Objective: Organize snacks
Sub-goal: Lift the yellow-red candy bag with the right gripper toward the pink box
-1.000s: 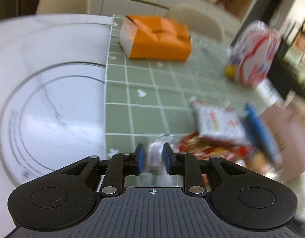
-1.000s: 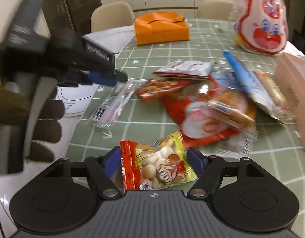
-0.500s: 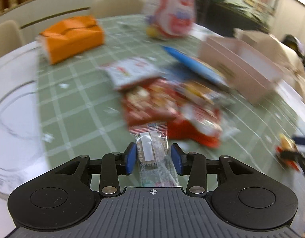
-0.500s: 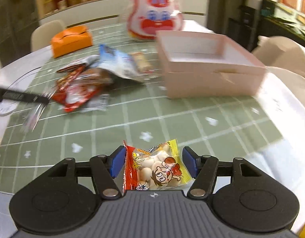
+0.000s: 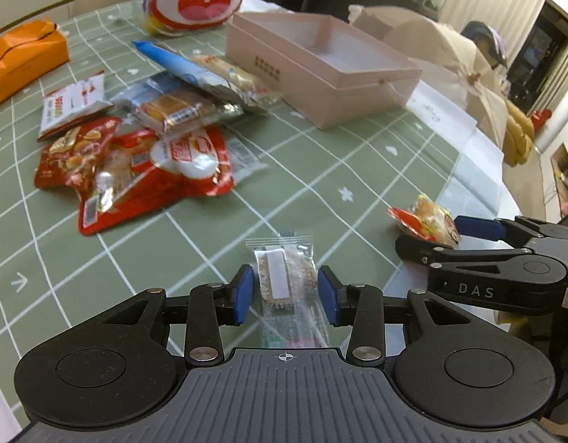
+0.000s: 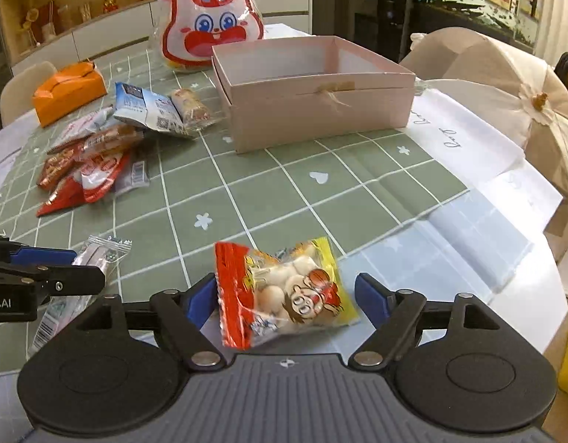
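Observation:
A clear-wrapped snack bar [image 5: 284, 269] lies on the green checked cloth between the blue pads of my left gripper [image 5: 285, 288]. There is a gap on each side, so that gripper is open. A red and yellow packet of round sweets [image 6: 284, 291] sits tilted between the pads of my right gripper [image 6: 285, 295]. Its jaws are opening and no longer press on the packet. The grippers stand side by side near the table's front right edge. An open pink box [image 6: 313, 110] stands beyond them, and a pile of snack packets [image 5: 143, 155] lies to its left.
A rabbit-shaped bag [image 6: 210, 26] and an orange tissue box [image 6: 68, 92] stand at the back. A white sheet of paper [image 6: 468, 140] lies right of the pink box, near the rounded table edge. A cream-covered chair [image 6: 505, 74] stands beyond that edge.
Both grippers swung from the left of the table to its front right, carrying their packets. The left jaws widened off the clear bar. The right jaws have just spread off the sweets.

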{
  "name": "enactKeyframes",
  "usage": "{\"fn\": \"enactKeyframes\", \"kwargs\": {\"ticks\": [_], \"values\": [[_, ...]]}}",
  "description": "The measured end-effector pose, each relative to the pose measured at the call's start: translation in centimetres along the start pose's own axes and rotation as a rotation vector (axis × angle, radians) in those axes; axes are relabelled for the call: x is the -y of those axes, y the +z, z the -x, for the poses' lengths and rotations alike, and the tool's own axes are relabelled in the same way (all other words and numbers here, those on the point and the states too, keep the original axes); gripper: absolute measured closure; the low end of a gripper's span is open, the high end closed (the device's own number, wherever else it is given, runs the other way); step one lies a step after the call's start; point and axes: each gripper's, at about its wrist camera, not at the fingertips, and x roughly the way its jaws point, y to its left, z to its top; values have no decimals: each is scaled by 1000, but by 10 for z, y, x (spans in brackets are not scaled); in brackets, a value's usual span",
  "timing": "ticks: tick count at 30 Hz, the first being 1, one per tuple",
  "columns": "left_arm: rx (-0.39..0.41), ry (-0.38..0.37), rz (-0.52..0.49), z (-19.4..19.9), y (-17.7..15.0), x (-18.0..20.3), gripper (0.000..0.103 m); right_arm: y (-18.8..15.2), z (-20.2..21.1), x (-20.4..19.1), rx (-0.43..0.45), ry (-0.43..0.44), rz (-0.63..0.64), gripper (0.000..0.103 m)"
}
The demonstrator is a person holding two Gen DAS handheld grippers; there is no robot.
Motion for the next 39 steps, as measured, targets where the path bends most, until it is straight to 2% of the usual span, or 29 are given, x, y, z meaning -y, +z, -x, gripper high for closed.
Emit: {"fn": "enactKeyframes", "kwargs": {"ticks": [3,6,10,14,16,21,27,30,34,39], "values": [[-18,10,3,-1,-1,2,60,3,4,4,-32,20,-34,22],[-25,21,-2,2,-4,3,60,4,7,9,-20,51,-62,22],[-20,25,1,5,-9,5,60,3,3,0,-23,38,6,22],[-13,24,3,6,-10,6,60,-6,10,-12,-22,134,78,22],[-12,24,2,6,-11,6,60,-11,14,-18,-17,150,121,22],[-5,19,8,6,-12,5,60,-22,24,-18,11,109,213,22],[12,9,15,7,-15,3,60,-12,20,7,18,10,178,22],[31,-9,27,8,-18,-1,60,-6,16,10,24,33,177,22],[39,-32,52,10,-21,-4,60,4,2,-6,41,65,283,22],[9,-22,-16,11,-20,3,60,24,-19,-14,24,148,251,22]]}}
